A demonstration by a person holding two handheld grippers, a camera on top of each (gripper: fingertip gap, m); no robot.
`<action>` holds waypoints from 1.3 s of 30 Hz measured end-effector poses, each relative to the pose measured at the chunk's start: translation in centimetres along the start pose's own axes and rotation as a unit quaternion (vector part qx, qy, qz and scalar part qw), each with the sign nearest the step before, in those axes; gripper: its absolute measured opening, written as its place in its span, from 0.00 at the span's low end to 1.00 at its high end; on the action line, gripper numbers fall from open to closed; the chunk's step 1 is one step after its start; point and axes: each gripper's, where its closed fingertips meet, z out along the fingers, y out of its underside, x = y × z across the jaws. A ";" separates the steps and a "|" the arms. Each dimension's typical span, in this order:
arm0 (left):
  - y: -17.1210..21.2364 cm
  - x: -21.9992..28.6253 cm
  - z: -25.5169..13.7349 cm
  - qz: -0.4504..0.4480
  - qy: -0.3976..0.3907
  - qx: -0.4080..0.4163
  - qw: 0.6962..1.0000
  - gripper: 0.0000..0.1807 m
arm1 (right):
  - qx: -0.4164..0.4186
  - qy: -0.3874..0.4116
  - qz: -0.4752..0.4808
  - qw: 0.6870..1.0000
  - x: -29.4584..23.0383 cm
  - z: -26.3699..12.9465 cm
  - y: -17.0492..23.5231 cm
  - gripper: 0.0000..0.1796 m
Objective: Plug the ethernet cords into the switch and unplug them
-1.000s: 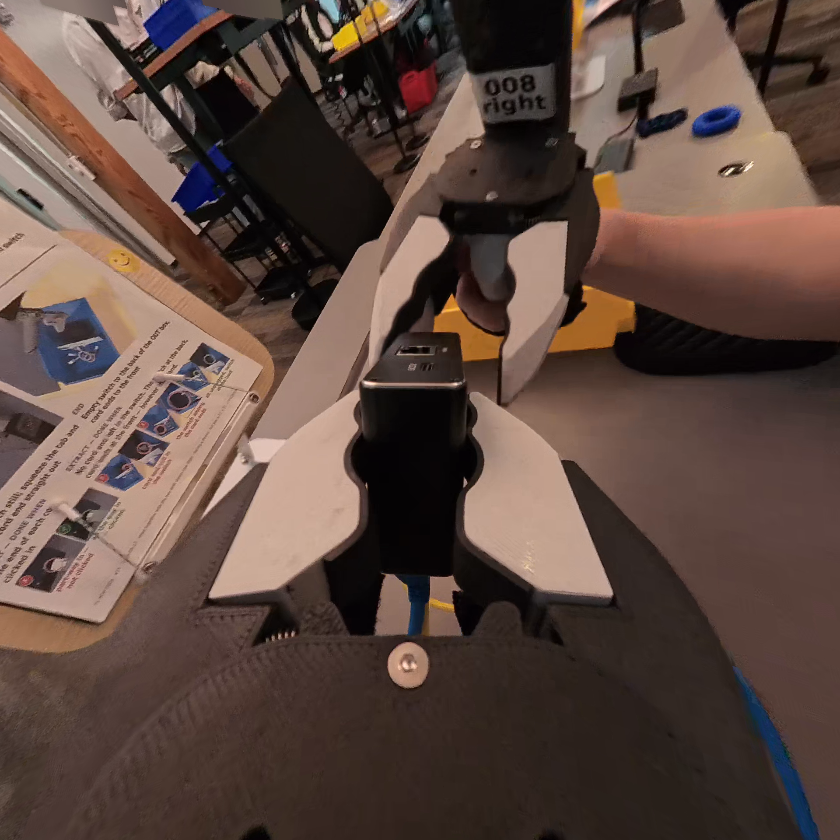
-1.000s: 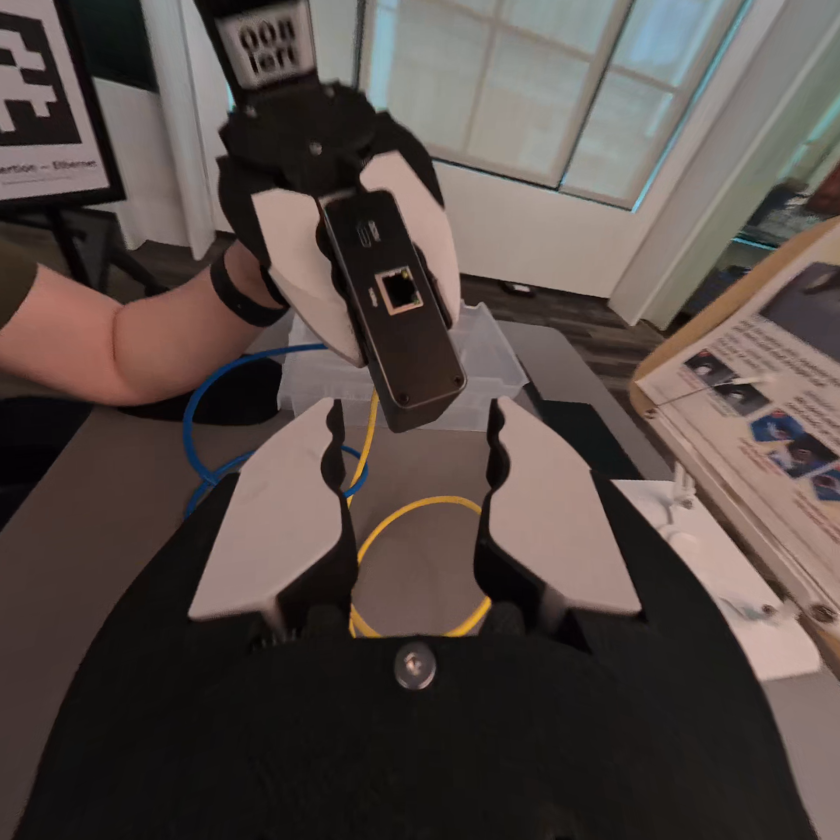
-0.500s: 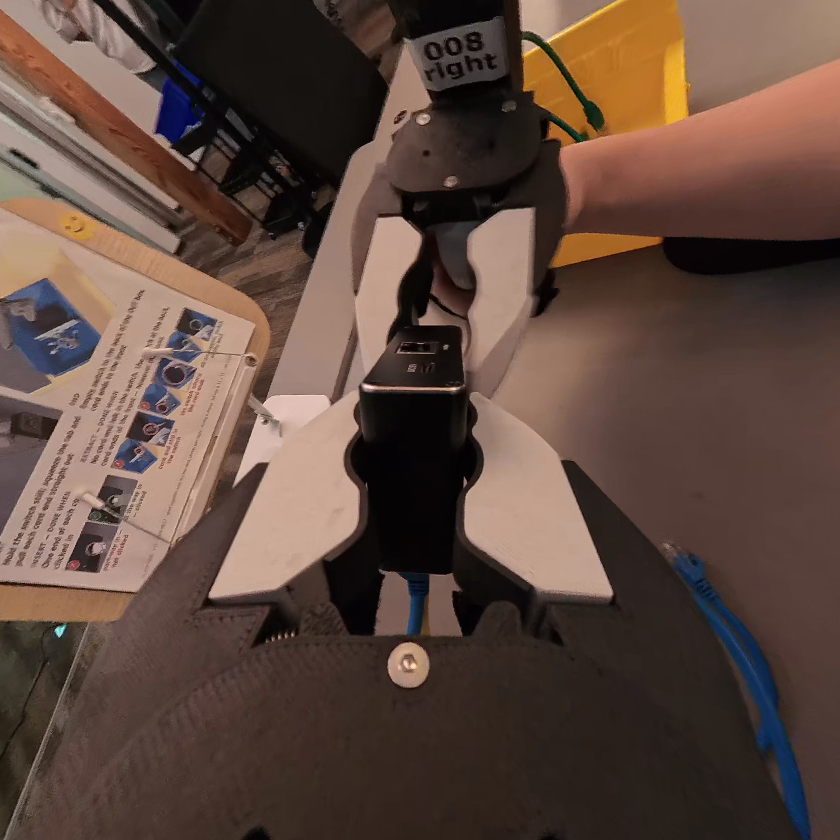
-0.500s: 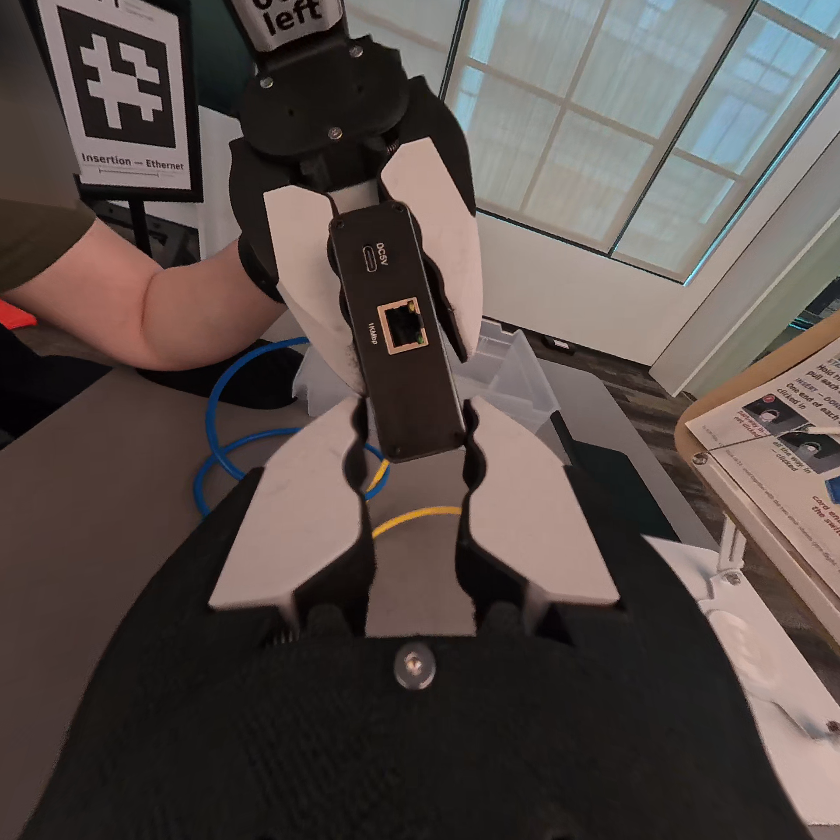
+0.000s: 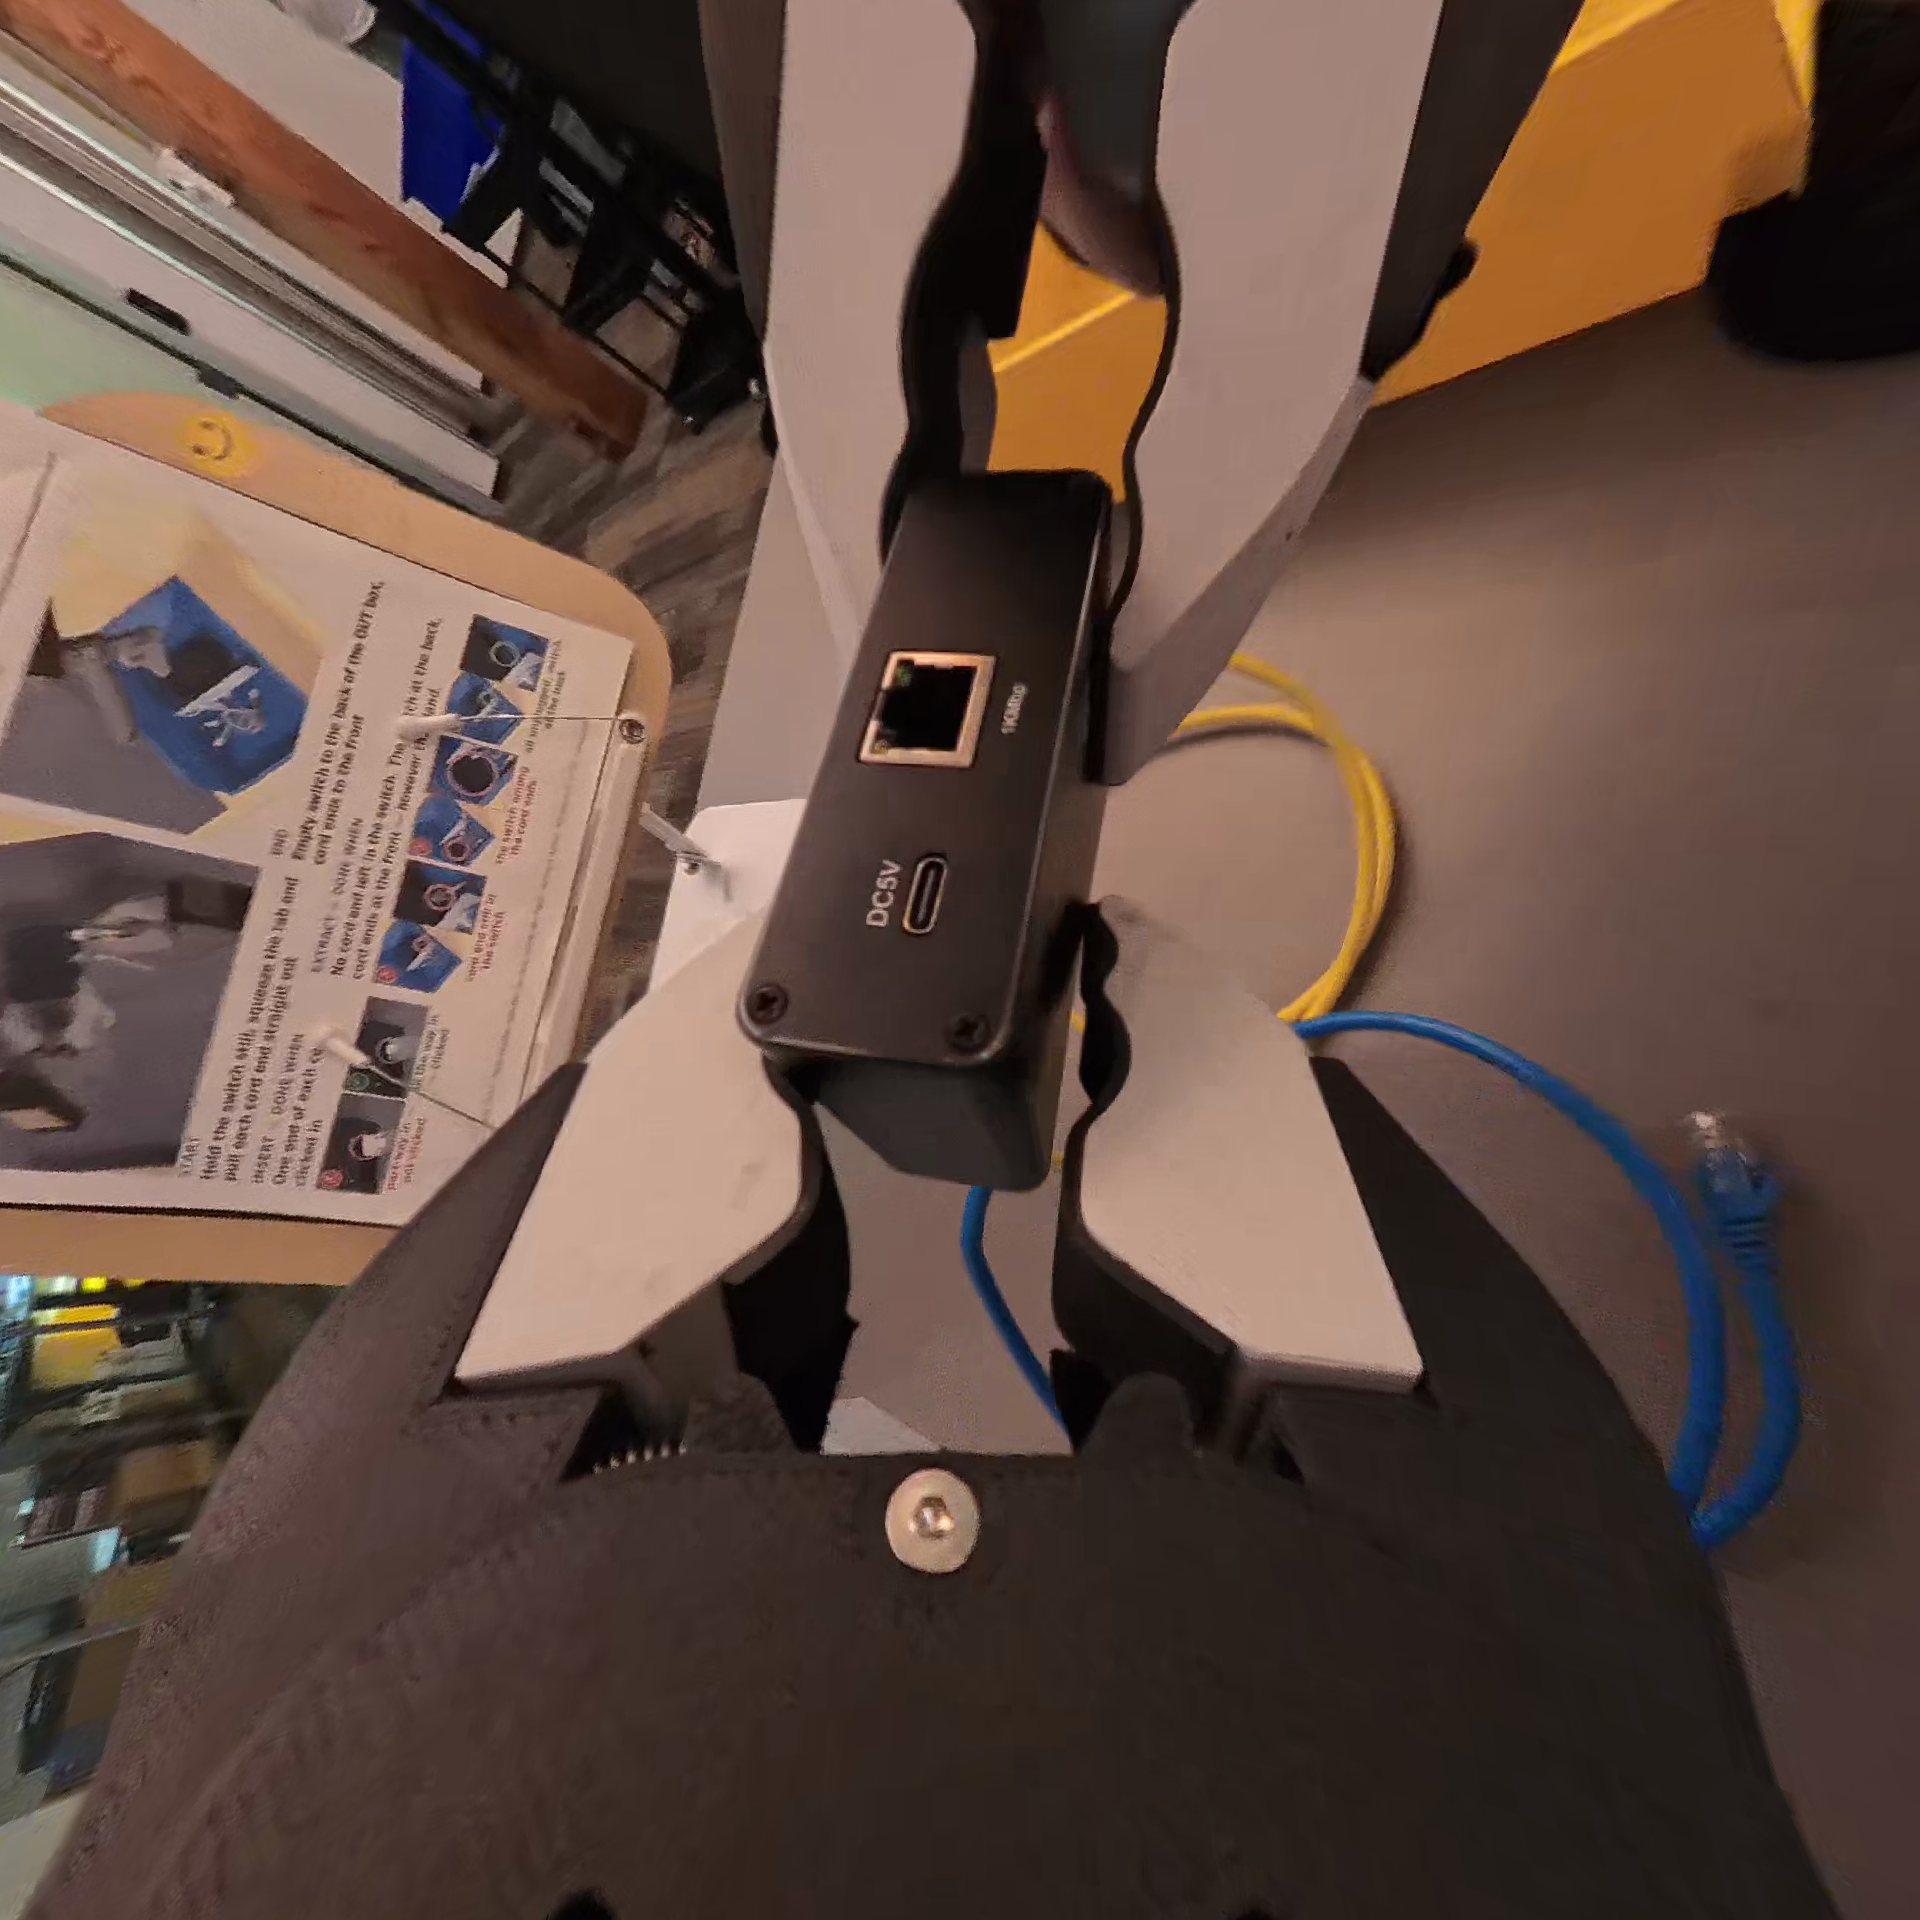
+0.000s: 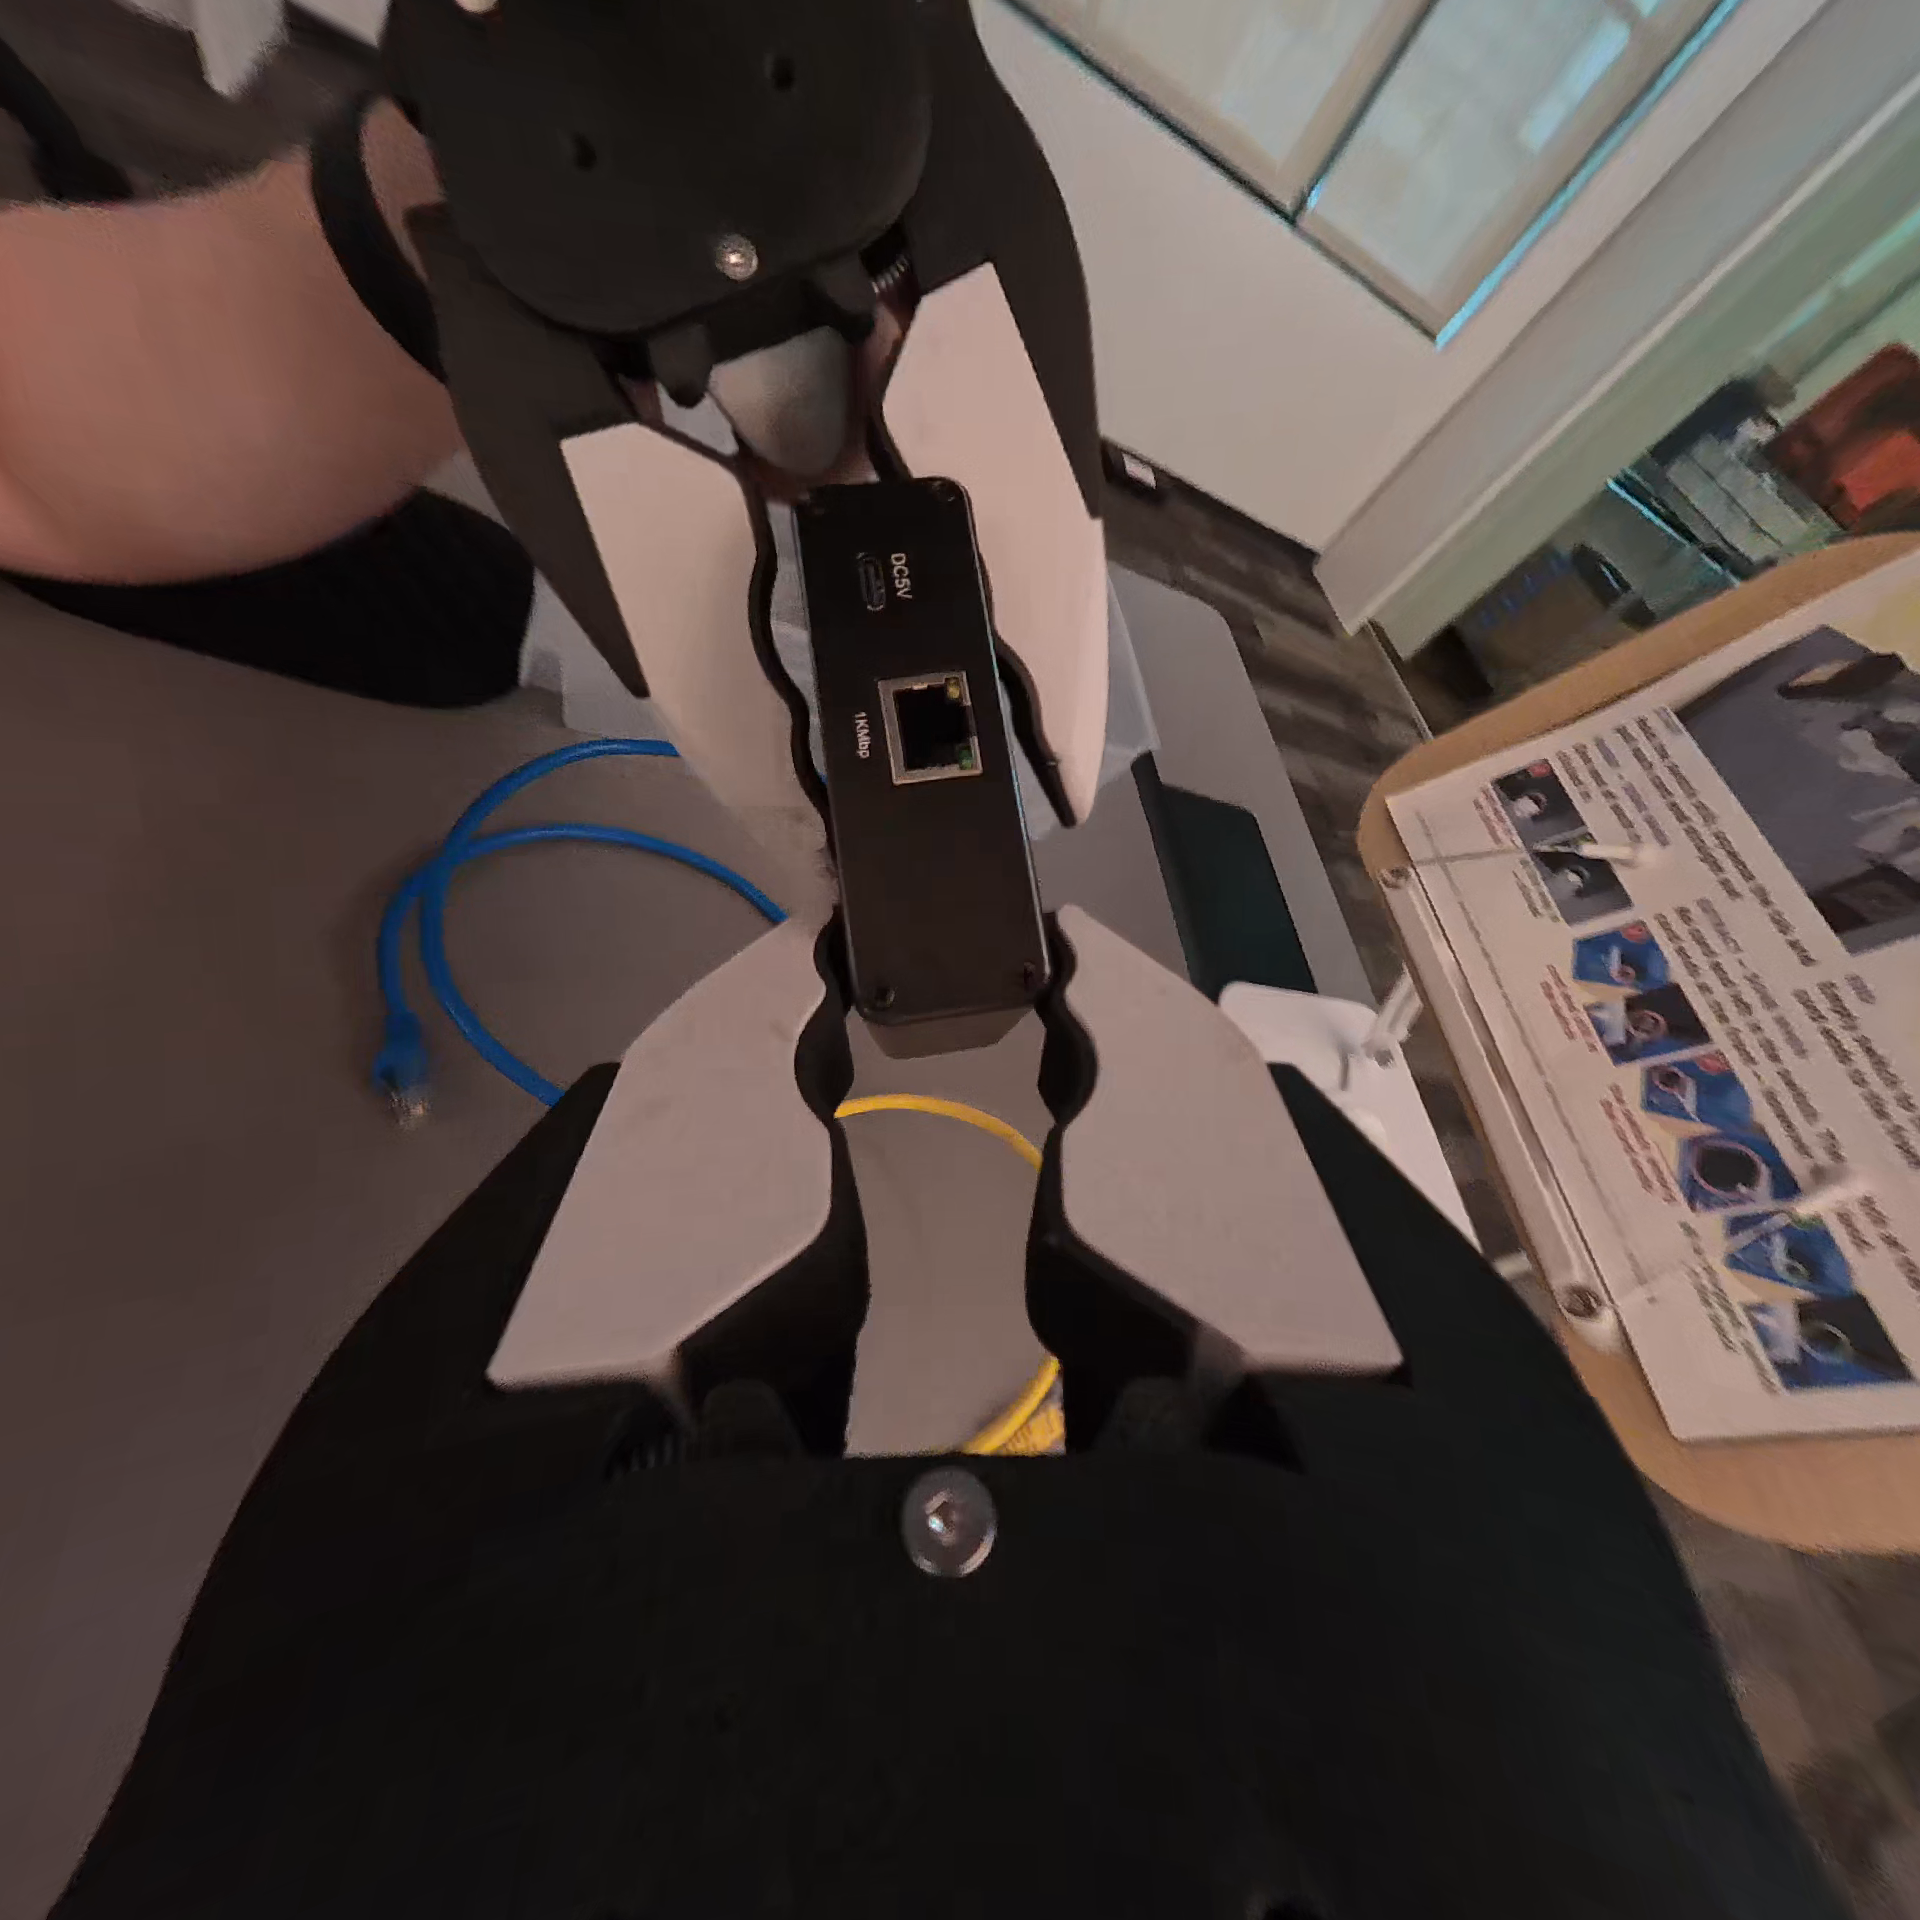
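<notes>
Looking down my left hand-held gripper (image 5: 930, 914) first: the black switch (image 5: 925, 810) sits tilted between its white fingers (image 5: 644, 1174), near end low in the gap. I can see a thin line of slack on either side, so this one is released, flanking rather than pinching. The switch's face is turned up at me, with one ethernet socket and a small oval socket, both empty. At the far end, my right hand-held gripper (image 5: 966, 748) comes in from the top and closes its fingers around the switch. The whole thing is up off the grey bench (image 5: 1610, 727). Down there a yellow cord (image 5: 1371, 831) loops, and a blue cord (image 5: 1662, 1226) curls beside it with its plug lying free. A stretch of blue also runs under the switch's near end; whether it is plugged in there, I cannot tell. There is an instruction sheet (image 5: 312, 883) on a board to the left and a yellow bin (image 5: 1558, 156) at the back.

Now the right wrist view: my right hand-held gripper (image 6: 940, 920) is clenched on the switch (image 6: 925, 862), fingertips pressed to both sides of its near end. The left hand-held gripper (image 6: 935, 826) reaches in from above, fingers alongside the far half. The blue cord (image 6: 582, 842) lies to the left on the bench (image 6: 208, 935), and the yellow cord (image 6: 935, 1107) shows below the switch. The instruction sheet (image 6: 1714, 1091) is on the right.
</notes>
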 end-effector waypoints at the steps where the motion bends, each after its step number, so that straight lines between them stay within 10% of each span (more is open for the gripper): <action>1: -0.1 0.0 0.0 0.000 -0.001 0.004 1.000 0.25 | -0.015 0.006 -0.002 1.000 0.0 -0.2 0.0 0.19; 13: -5.4 -1.7 -4.6 -0.174 0.118 0.227 0.951 0.20 | 0.245 -0.005 0.136 0.960 1.7 -3.1 -5.8 0.30; 18: -6.1 -1.6 -4.7 -0.226 0.160 0.261 0.925 0.22 | 0.247 -0.008 0.105 0.963 0.8 -2.8 -6.3 0.19; 24: -3.9 -6.1 -6.6 -0.431 0.166 0.293 0.837 0.48 | 0.148 0.208 0.000 0.967 3.7 -2.3 -5.4 0.18; 29: -2.7 -7.9 -7.8 -0.583 0.197 0.322 0.719 0.52 | -0.001 0.406 -0.161 0.900 5.0 -1.7 -4.6 0.19; 32: -2.6 -7.2 -6.6 -0.610 0.202 0.299 0.705 0.58 | -0.062 0.467 -0.224 0.853 5.2 -1.0 -3.9 0.19; 37: -2.5 -5.3 -2.9 -0.639 0.234 0.260 0.685 0.57 | -0.123 0.497 -0.308 0.802 5.0 0.4 -2.8 0.19; 39: -3.1 -4.4 -2.2 -0.638 0.278 0.267 0.666 0.40 | -0.144 0.502 -0.333 0.785 4.8 0.9 -2.4 0.19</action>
